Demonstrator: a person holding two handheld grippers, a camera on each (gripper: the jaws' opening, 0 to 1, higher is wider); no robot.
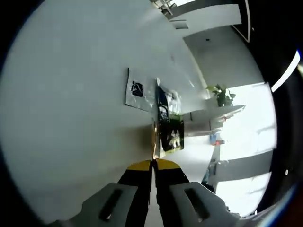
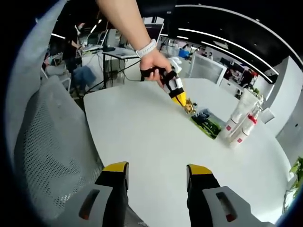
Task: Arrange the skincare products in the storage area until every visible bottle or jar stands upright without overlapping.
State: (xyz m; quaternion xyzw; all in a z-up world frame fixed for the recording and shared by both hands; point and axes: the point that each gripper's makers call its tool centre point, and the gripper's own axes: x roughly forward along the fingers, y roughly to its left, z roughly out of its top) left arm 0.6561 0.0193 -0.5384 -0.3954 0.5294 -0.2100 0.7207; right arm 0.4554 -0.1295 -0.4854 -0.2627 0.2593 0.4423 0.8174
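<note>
In the right gripper view, a grey mesh chair [image 2: 52,142] stands left of the white surface [image 2: 156,137]; the right gripper [image 2: 157,177] hangs over its near edge, jaws wide apart. Farther along, a hand [image 2: 152,64] holds the left gripper [image 2: 187,105], clamped on a gold-coloured item [image 2: 190,108]. Right of it lie dark sachets [image 2: 207,123], then upright white bottles [image 2: 239,124].

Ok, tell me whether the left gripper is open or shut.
Shut. In the left gripper view the left gripper has its yellow tips together, pinching a small gold thing. The right gripper view shows it at the green packet.
</note>
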